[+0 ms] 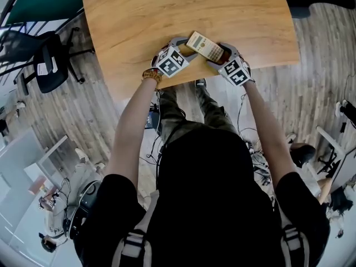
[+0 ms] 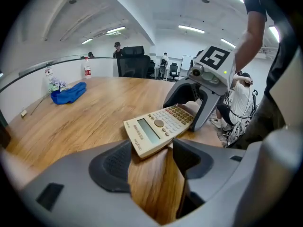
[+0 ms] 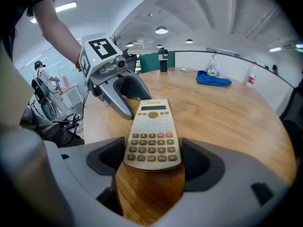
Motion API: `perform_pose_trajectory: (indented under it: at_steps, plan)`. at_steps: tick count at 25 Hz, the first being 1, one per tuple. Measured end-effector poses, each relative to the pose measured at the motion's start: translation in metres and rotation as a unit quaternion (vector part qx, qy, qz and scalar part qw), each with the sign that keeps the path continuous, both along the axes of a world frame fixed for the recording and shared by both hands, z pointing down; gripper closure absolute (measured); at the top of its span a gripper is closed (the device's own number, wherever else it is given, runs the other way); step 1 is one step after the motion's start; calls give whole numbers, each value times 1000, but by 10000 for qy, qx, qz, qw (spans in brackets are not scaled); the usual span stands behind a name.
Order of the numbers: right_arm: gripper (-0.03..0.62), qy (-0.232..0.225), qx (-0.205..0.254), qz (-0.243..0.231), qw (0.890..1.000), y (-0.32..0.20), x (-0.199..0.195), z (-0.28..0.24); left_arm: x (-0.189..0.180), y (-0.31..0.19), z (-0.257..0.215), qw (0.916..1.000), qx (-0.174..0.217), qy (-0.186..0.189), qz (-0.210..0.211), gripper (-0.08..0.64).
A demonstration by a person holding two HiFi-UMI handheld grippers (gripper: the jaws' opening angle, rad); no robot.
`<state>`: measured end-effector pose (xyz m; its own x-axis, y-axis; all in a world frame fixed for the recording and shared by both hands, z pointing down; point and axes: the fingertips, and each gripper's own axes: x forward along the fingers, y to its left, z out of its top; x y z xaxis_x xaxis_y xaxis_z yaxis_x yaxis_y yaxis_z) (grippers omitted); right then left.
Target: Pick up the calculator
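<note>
A cream calculator (image 1: 204, 46) lies slanted near the front edge of the wooden table (image 1: 167, 10), between my two grippers. My right gripper (image 1: 218, 55) has its pads against both sides of the key end (image 3: 152, 134), and in the right gripper view that end fills the gap between the jaws (image 3: 151, 163). My left gripper (image 1: 183, 46) faces it from the other side. In the left gripper view the display end (image 2: 158, 129) reaches over the left pad, while my left gripper (image 2: 151, 159) stands open with bare wood between its jaws.
A blue cloth (image 2: 68, 92) and small bottles (image 2: 87, 70) sit at the far side of the table. A dark bottle (image 3: 163, 60) stands at the far rim. A black office chair (image 1: 50, 60) is on the floor to the left. The table's front edge runs just under both grippers.
</note>
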<state>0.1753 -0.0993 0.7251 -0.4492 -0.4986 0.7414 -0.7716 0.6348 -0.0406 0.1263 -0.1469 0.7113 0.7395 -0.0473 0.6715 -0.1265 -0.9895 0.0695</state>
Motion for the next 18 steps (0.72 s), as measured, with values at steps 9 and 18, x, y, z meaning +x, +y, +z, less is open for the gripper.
perform_pose_trajectory:
  at_steps: [9,18]
  plan:
    - [207,154,-95,-76,9998,0,-3,1,-5,1,-2,9999,38,-132,-87,279]
    - [209,218,-130,-133,9996,1,-10,-6,-12,3,-20,9994,152,4,-296,279]
